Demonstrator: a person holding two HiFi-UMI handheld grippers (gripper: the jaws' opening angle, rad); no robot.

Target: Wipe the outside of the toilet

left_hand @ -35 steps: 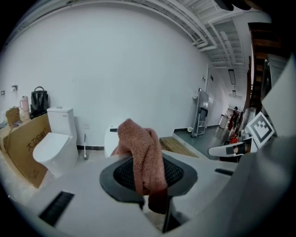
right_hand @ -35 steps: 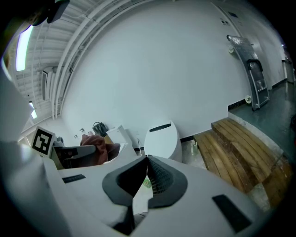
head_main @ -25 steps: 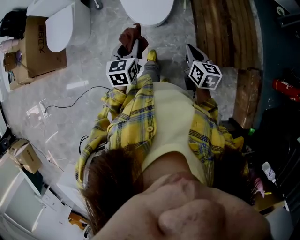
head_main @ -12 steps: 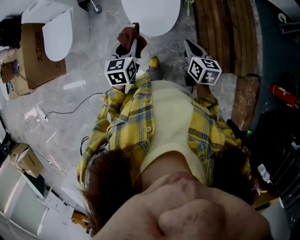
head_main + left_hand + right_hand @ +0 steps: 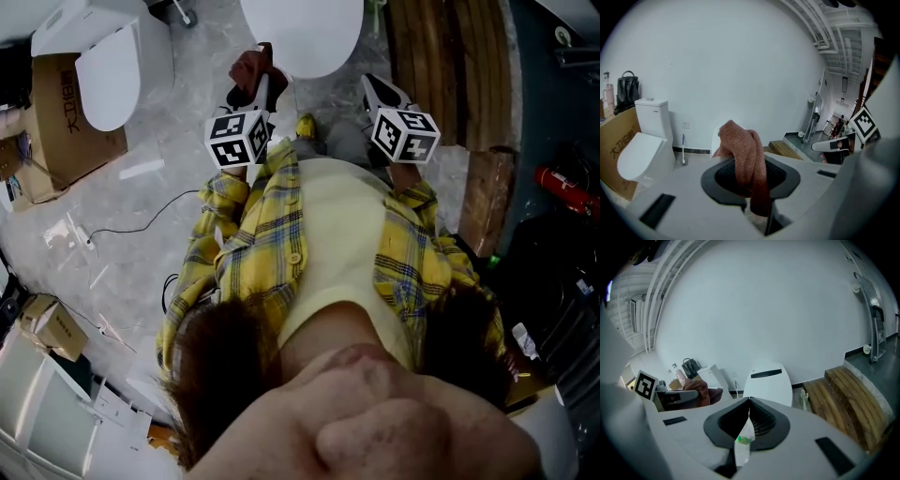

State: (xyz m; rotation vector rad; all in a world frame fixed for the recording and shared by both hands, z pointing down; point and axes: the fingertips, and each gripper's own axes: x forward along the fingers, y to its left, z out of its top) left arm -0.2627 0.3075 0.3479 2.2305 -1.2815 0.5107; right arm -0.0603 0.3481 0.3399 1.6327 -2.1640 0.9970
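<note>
- Left fingers [image 5: 723, 178] clamp a cloth [image 5: 743, 154]; right fingers [image 5: 765, 423] pinch a clear, green-marked scrap [image 5: 742, 442].
- Toilet [image 5: 302, 28] stands just ahead, untouched.
- Press cloth flat on its shell; overlap strokes, keep grip firm.

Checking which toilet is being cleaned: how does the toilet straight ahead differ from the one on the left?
The toilet ahead shows no tank, only a dark strip across its back; the left toilet has a boxy tank. The toilet ahead stands near wooden planks; the left toilet beside a cardboard box. Both are white, lids shut.
</note>
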